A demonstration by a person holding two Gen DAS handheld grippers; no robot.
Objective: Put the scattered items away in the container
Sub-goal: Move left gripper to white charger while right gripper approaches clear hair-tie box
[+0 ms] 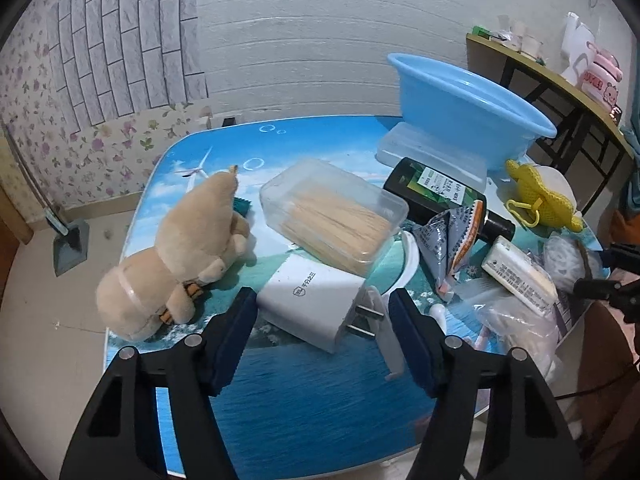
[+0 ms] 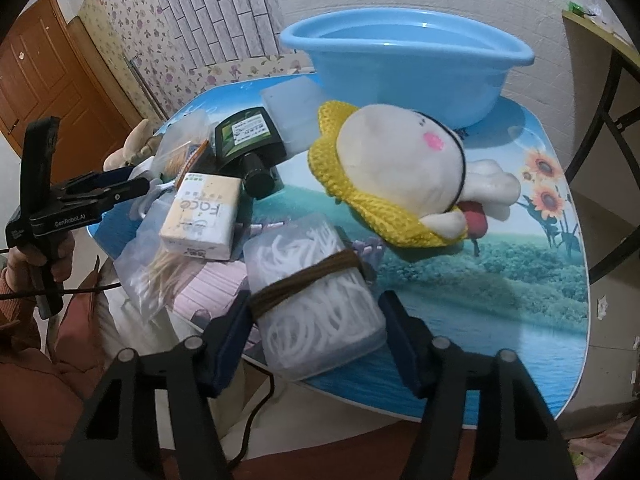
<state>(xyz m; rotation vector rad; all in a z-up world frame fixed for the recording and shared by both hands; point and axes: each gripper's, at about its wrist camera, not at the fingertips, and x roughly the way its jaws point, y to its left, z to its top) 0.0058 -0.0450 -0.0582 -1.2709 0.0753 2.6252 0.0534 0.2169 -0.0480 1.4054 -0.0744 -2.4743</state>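
Straddling a white plug adapter (image 1: pixel 316 300) at the lower middle of the left wrist view, the left tongs (image 1: pixel 324 320) stand with a blue pad on each side of it; the left pad meets the adapter's edge, while the right pad is apart from the body, next to the prongs, so no grip shows. In the right wrist view the right tongs (image 2: pixel 316 324) flank a clear box of white floss picks (image 2: pixel 316 300) bound with a brown band; whether the pads press its sides I cannot tell. The blue basin (image 2: pixel 404 60) sits at the upper middle of that view, at the far edge of the bench (image 2: pixel 500 300). Before it lie a white rabbit plush in yellow knit (image 2: pixel 400 172), a dark bottle (image 2: pixel 248 140) and a tissue pack (image 2: pixel 204 216). A tan plush (image 1: pixel 180 256) and a toothpick box (image 1: pixel 332 216) lie left of centre in the left wrist view.
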